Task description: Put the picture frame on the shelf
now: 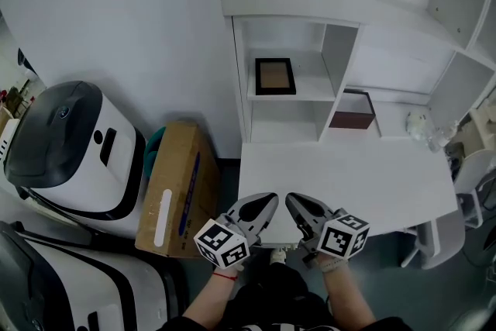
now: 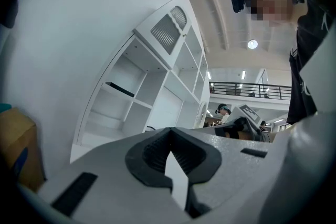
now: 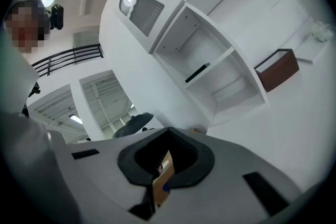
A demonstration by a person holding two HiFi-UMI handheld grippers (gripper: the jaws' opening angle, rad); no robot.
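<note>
Already the black-rimmed, brown-faced picture frame lies flat on the white shelf, straight ahead and well apart from left gripper and right gripper, jaws closed and empty.

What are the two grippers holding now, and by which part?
Nothing is held. The left gripper and the right gripper are both shut and empty. The picture frame lies on the shelf, apart from both.
</note>
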